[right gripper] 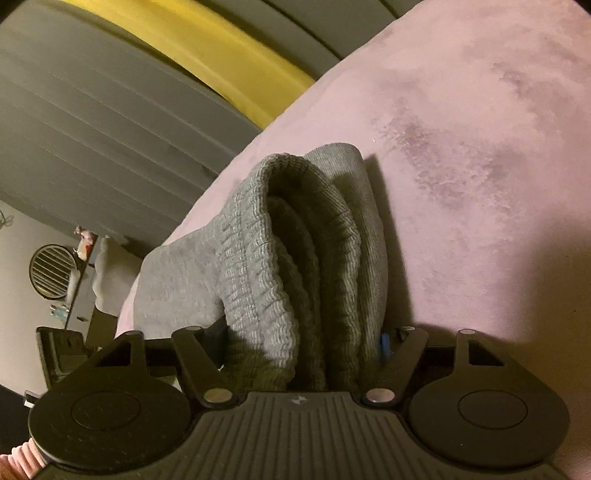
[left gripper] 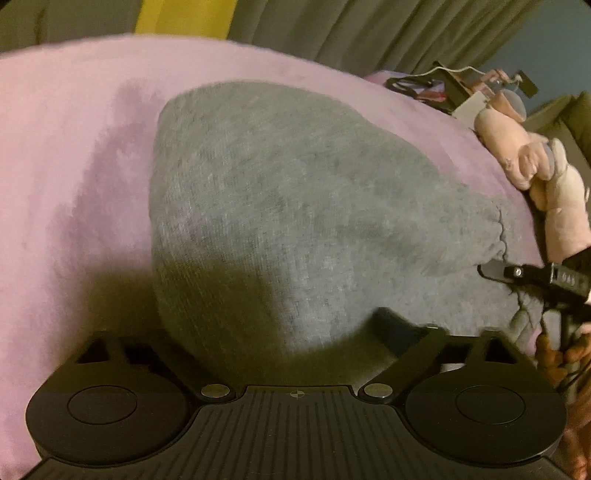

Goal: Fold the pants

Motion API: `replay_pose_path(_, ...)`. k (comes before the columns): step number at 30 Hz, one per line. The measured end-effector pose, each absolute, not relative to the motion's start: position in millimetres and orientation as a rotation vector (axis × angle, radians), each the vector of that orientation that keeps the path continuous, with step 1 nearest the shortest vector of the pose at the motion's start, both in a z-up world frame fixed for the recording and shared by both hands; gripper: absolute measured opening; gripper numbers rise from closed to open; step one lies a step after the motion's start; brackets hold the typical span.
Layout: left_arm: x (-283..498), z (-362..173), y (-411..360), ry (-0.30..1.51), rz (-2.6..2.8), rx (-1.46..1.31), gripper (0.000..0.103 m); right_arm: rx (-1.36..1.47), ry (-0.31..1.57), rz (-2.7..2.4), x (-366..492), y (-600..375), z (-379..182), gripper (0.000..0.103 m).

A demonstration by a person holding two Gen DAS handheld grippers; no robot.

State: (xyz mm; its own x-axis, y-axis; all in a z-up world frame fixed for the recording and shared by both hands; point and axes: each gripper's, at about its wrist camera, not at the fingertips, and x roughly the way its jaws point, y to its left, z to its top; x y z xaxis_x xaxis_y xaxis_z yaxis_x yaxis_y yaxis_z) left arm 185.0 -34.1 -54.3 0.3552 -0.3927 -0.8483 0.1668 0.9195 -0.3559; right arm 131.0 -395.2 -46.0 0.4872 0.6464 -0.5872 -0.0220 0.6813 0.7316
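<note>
Grey knit pants lie folded in a flat stack on a pink blanket. My left gripper hangs over the stack's near edge with its jaws wide. Only its right finger shows; the other is lost in shadow and cloth, and nothing looks pinched. In the right wrist view the ribbed waistband end of the pants stands in loose folds between the wide jaws of my right gripper. The cloth reaches both fingers but does not look squeezed. One right finger rests on the stack's right end.
A pink plush toy lies at the blanket's right side, with small clutter behind it. Grey curtains and a yellow strip hang past the bed's far edge. A hand holds the right gripper. A round vent is at the far left.
</note>
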Motion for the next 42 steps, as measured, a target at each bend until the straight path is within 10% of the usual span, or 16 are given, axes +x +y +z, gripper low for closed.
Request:
replay_pose_path(7,184,-54,-26,1.147,-0.348,-0.294,0.057,0.663,0.995,0.405,138,-367,-39,0.096)
replay_pose_path(12,177,-34,-48,1.110,-0.330,-0.182,0.039,0.561,0.979,0.313,124,-352,-20,0.061)
replay_pose_path(24,189,23,-60,0.981,-0.367,-0.220,0.031,0.561,0.805,0.344,131,-335,53,0.050)
replay_pose_path(28,206,24,-53,0.979,-0.295,-0.267,0.039,0.520,0.766,0.273,144,-344,71,0.054)
replay_pose_path(32,214,14,-47,0.965,-0.006,-0.100,0.044,0.280,0.731,-0.026,150,-348,77,0.093)
replay_pose_path(37,181,9,-54,0.935,-0.038,0.038,0.077,0.251,0.762,-0.006,131,-347,62,0.095)
replay_pose_path(42,158,-15,-78,0.993,-0.091,0.121,0.079,0.202,0.877,-0.022,121,-337,23,0.096)
